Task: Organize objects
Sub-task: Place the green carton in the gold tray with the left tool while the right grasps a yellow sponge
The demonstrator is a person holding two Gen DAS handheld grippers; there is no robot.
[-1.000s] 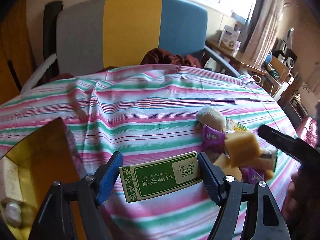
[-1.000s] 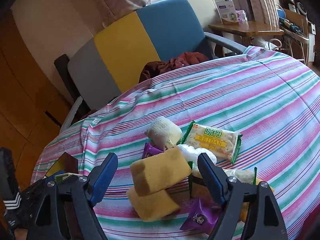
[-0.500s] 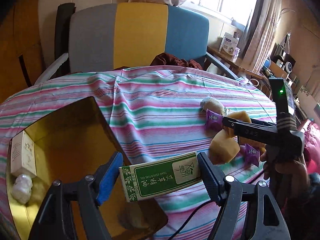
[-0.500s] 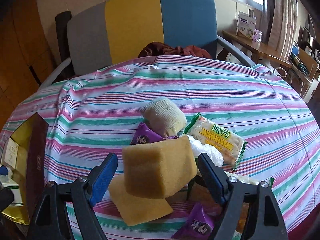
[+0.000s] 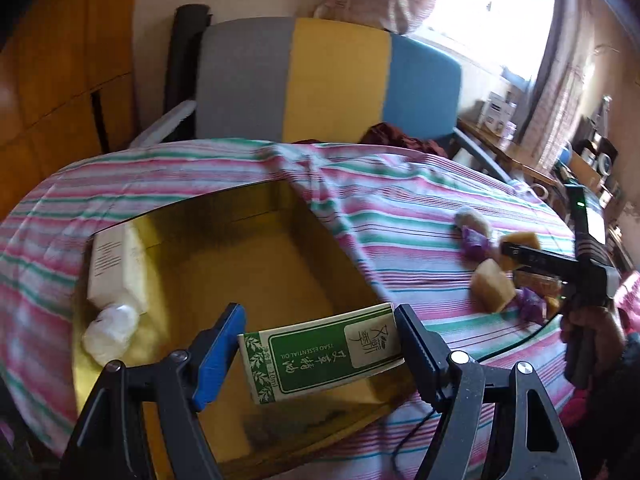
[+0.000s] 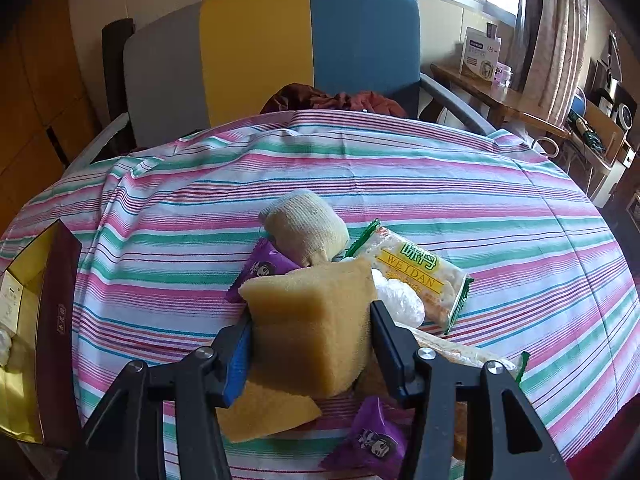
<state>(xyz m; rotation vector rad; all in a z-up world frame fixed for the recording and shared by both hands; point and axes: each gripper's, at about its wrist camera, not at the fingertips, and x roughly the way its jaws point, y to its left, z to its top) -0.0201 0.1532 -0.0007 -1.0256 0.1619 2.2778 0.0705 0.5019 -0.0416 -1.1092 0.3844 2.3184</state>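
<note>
My left gripper is shut on a green and white essential-oil box and holds it above the near side of an open gold-lined box. That gold-lined box holds a white carton and a white wad. My right gripper is shut on a yellow sponge block, over a pile of things on the striped tablecloth. In the left wrist view the right gripper shows at the right by the pile.
The pile holds a second yellow sponge, a beige knitted sock ball, purple candy packets, a Weidan cracker pack and a white plastic wad. The gold box stands at the table's left edge. A tricolour armchair stands behind the table.
My left gripper has carried the green box leftward from over the cloth to over the gold box. My right gripper has closed on the yellow sponge block.
</note>
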